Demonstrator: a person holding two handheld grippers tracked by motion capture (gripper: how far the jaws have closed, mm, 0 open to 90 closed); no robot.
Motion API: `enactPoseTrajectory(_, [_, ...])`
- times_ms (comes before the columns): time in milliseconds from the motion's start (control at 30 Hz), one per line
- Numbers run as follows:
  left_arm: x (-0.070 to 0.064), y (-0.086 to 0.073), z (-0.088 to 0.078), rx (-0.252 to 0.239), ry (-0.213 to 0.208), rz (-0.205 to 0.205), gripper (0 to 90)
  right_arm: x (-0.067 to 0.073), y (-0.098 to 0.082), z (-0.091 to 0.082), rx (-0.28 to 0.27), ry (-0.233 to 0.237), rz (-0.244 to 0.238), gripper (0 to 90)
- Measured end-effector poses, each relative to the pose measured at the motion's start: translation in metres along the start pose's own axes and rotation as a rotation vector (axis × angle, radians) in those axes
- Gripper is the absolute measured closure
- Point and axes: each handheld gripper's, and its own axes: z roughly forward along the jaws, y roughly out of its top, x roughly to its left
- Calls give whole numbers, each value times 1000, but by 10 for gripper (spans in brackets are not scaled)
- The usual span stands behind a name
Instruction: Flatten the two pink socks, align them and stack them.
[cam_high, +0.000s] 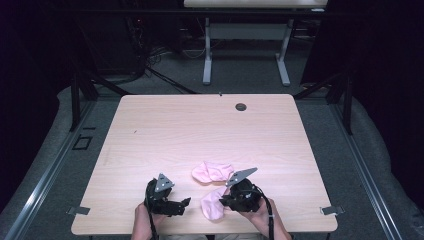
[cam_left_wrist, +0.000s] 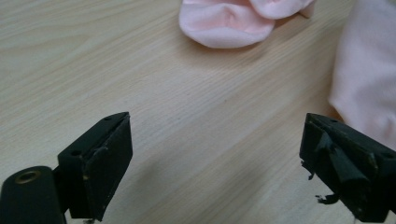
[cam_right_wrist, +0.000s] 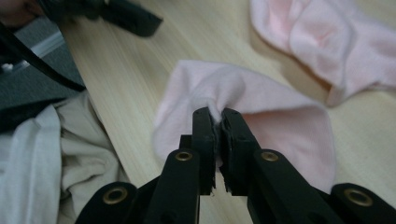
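Observation:
Two pink socks lie on the light wood table (cam_high: 200, 130). The nearer sock (cam_high: 212, 204) (cam_right_wrist: 285, 116) sits by the front edge, and my right gripper (cam_high: 223, 201) (cam_right_wrist: 217, 116) is shut on a pinched fold of it. The farther sock (cam_high: 212, 171) (cam_right_wrist: 322, 37) (cam_left_wrist: 229, 21) lies crumpled just behind it. My left gripper (cam_high: 184, 203) (cam_left_wrist: 215, 149) is open to the left of the nearer sock, low over bare wood, with nothing between its jaws. The nearer sock's edge (cam_left_wrist: 369, 70) reaches in beside the left gripper's right jaw.
A dark round cable hole (cam_high: 241, 107) sits near the table's far edge. A second table's legs (cam_high: 207, 55) stand beyond it. The person's light clothing (cam_right_wrist: 70, 154) shows past the front edge, close under the right gripper.

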Motion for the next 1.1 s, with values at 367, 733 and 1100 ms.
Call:
enactPoseTrajectory(367, [-5, 0, 9, -48, -91, 5, 163, 2, 35, -39, -100, 14, -50, 844])
enactPoseTrajectory(733, [-11, 22, 27, -204, -238, 76, 319, 9, 53, -50, -130, 54, -89, 844])
enactPoseTrajectory(1100, [-21, 26, 32, -292, -258, 156, 895, 0, 45, -43, -108, 79, -70, 842])
